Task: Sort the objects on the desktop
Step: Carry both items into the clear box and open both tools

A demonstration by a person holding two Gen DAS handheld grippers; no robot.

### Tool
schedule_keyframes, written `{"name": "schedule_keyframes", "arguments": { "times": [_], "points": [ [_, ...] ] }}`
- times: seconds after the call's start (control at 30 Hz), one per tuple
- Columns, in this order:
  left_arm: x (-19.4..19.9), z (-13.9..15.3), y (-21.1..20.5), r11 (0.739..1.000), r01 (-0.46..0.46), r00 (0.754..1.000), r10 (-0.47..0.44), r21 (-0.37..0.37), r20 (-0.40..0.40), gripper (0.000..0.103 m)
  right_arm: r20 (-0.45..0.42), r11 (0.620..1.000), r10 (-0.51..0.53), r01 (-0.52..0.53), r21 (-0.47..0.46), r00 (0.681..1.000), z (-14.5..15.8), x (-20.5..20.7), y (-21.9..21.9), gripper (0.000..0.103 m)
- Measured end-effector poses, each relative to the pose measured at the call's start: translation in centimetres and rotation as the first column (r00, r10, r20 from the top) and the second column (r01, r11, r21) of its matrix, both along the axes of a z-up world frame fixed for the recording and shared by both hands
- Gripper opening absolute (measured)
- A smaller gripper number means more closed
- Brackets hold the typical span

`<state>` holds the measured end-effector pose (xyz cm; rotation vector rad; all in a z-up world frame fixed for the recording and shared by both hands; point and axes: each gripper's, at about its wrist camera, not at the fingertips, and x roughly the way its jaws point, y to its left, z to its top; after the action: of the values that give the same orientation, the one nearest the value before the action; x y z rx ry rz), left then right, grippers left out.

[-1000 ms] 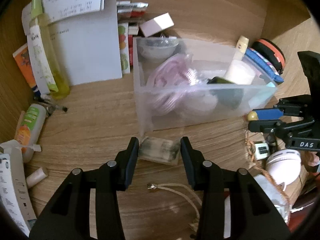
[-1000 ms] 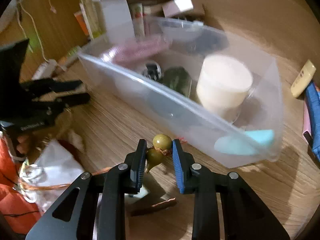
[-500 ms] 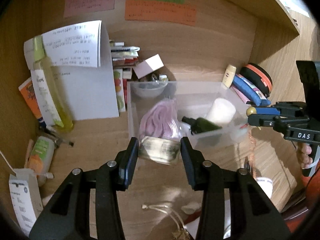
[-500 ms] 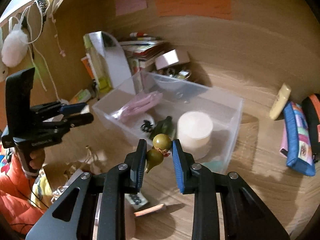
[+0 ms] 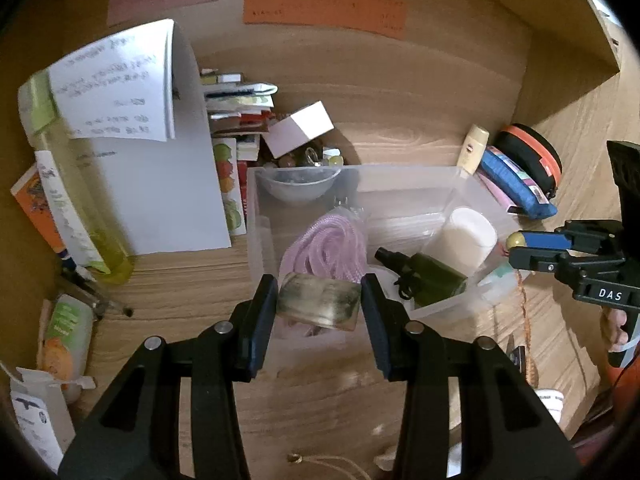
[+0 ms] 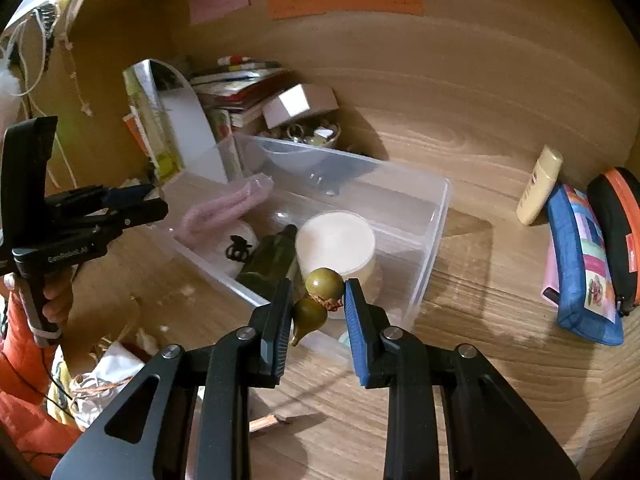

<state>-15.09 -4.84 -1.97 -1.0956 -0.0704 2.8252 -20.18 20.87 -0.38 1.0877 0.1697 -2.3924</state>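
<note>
The left gripper [image 5: 319, 305] is closed partway on a translucent, grey-green streaked rectangular block [image 5: 318, 305], gripped at its two short ends, so its long axis runs straight across from finger to finger. It hangs above the near edge of the clear plastic storage bin [image 5: 404, 172], over the coiled pink cord [image 5: 328, 246]. The right gripper [image 6: 318, 306] pinches a small olive-green gourd-shaped charm [image 6: 316, 300] lying tilted: its rounder bulb points up and right, its tapered tip down and left. It is held above the bin's near corner, beside the white round jar [image 6: 337, 240] and the dark green bottle [image 6: 268, 260].
</note>
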Motion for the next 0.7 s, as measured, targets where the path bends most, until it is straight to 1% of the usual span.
{"name": "schedule_keyframes", "arguments": {
  "times": [0.17,0.27,0.33,0.47,0.53,0.6,0.67,0.7],
  "points": [
    [-0.8,-0.5,-0.1,1.000,-0.002,1.000,0.002,0.015,0.017,0.042,-0.003,0.999,-0.030,0.030,0.039,1.000,-0.6,-0.6,0.3,0.023],
    [-0.8,-0.5,0.1,1.000,-0.004,1.000,0.004,0.008,0.010,0.042,-0.006,0.997,-0.048,0.048,0.058,0.999,-0.9,-0.8,0.5,0.023],
    [-0.9,-0.5,0.2,1.000,-0.001,1.000,0.001,0.002,0.010,0.042,-0.013,0.997,-0.049,0.050,0.065,0.999,-0.9,-0.7,0.5,0.023],
    [-1.1,-0.5,0.2,1.000,-0.002,1.000,0.002,0.010,0.017,0.046,-0.021,0.998,-0.025,0.026,0.062,0.999,-0.7,-0.5,0.3,0.024],
    [-1.2,-0.4,0.2,1.000,0.004,1.000,-0.005,0.022,0.023,0.049,-0.029,0.999,-0.018,0.019,0.050,0.999,-0.4,-0.3,0.3,0.029],
    [-1.2,-0.3,0.3,0.999,0.014,1.000,-0.015,0.030,0.022,0.049,-0.040,1.000,-0.013,0.013,0.023,0.999,0.0,0.1,0.5,0.041],
    [-1.0,0.0,0.3,0.999,0.023,1.000,-0.024,0.042,0.013,0.049,-0.046,1.000,-0.023,0.024,0.004,0.999,0.4,0.3,0.5,0.048],
    [-0.8,0.2,0.3,0.998,0.028,1.000,-0.029,0.050,0.009,0.049,-0.046,1.000,-0.025,0.025,0.001,0.999,0.6,0.4,0.5,0.049]
  ]
}}
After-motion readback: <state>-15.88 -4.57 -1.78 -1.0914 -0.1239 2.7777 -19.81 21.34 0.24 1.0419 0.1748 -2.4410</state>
